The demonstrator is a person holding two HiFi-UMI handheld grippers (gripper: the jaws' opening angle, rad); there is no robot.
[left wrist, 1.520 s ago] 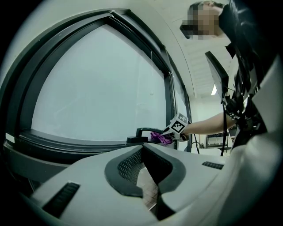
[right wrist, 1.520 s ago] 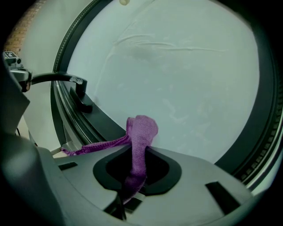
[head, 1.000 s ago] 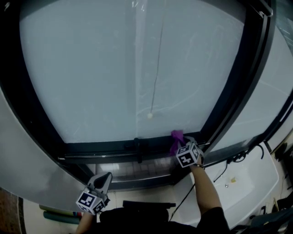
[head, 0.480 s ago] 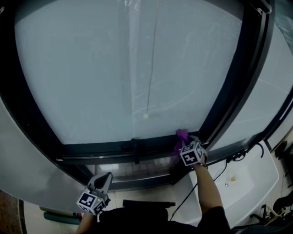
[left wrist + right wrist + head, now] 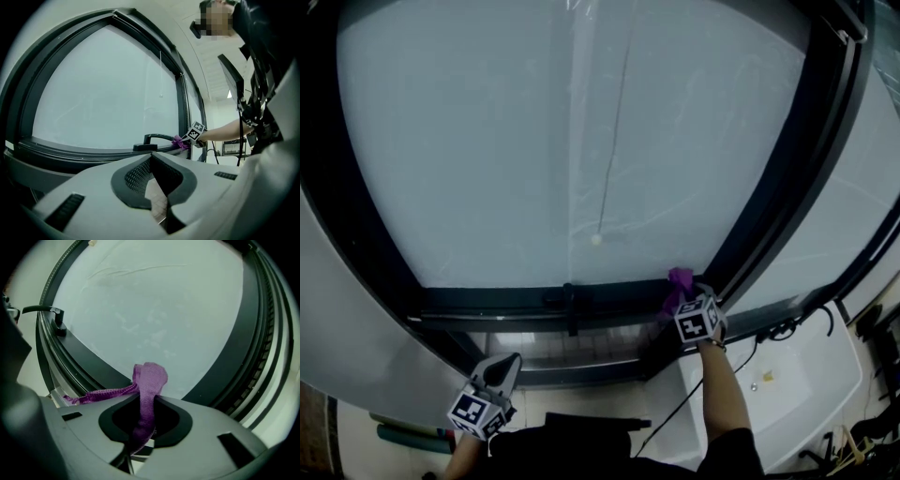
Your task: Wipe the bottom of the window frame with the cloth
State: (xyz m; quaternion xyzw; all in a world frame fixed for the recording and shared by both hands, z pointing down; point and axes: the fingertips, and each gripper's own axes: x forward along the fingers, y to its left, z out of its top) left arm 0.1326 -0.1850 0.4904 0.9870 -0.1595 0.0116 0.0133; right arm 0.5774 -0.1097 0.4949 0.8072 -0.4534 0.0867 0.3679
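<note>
Down at the window frame's (image 5: 487,305) bottom-right corner, my right gripper (image 5: 682,302) clamps the cloth (image 5: 679,279), the bottom edge running leftward toward the handle (image 5: 570,305); my left gripper (image 5: 502,367) hangs closed, empty, farther off.

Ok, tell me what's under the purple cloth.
The dark bottom rail of the window frame. The cloth, pinched in the right claw, hides the spot beneath it.

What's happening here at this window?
A person holds tongs in each hand. The right tongs are shut on a purple cloth and hold it at the bottom of the window frame, near the frame's right corner, to the right of the handle. The left tongs are shut with nothing in them, held low, away from the frame.
</note>
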